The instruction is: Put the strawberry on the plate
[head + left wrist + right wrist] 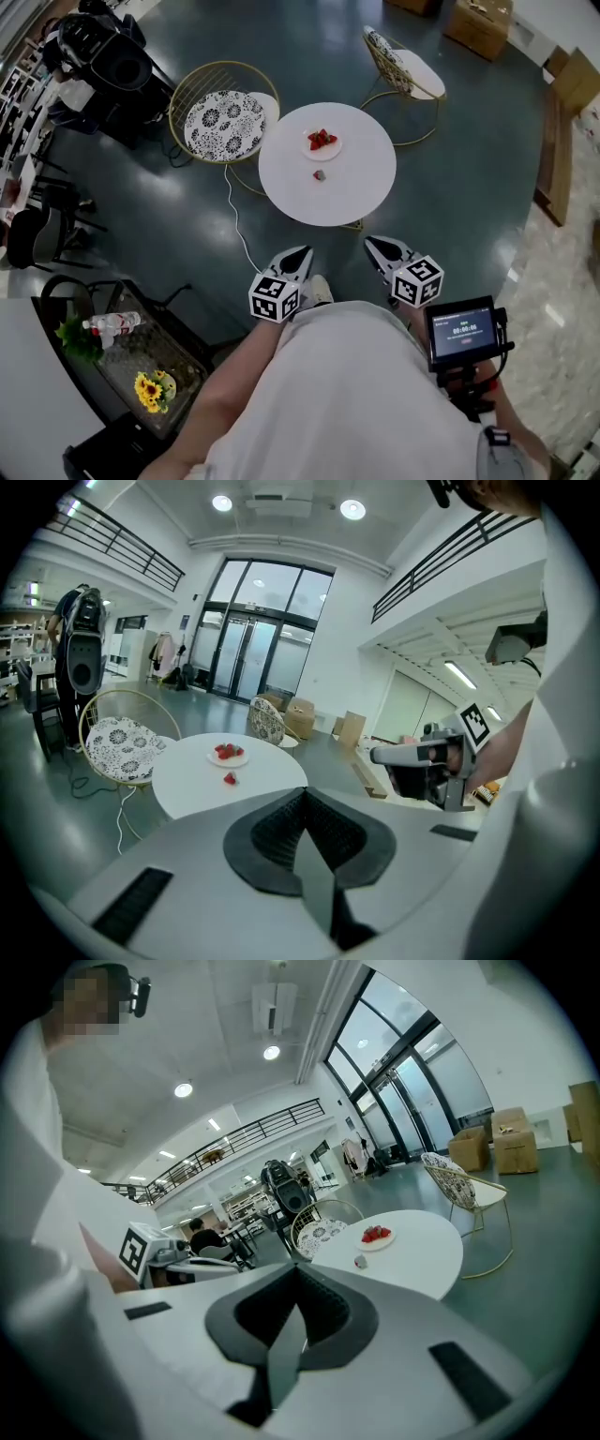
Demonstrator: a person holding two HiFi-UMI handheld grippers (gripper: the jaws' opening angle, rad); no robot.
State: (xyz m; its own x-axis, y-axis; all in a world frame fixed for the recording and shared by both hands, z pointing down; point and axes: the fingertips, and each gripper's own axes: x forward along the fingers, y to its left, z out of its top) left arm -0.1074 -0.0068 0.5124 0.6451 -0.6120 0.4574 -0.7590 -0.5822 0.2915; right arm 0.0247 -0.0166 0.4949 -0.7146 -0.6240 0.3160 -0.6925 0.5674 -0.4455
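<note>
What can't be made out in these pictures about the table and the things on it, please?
- plate: too small in every view to count the strawberries on it.
- loose strawberry: tiny in every view; which way it lies is unclear.
- table: base mostly hidden under its own top, head view.
- screen: text too small to read, head view.

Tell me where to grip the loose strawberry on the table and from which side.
Pinch the loose strawberry across its middle, likely coming down from the near edge of the table: it lies alone on bare tabletop, apart from the plate beyond it, so nothing crowds the jaws. Its tip's direction is too small to tell.
</note>
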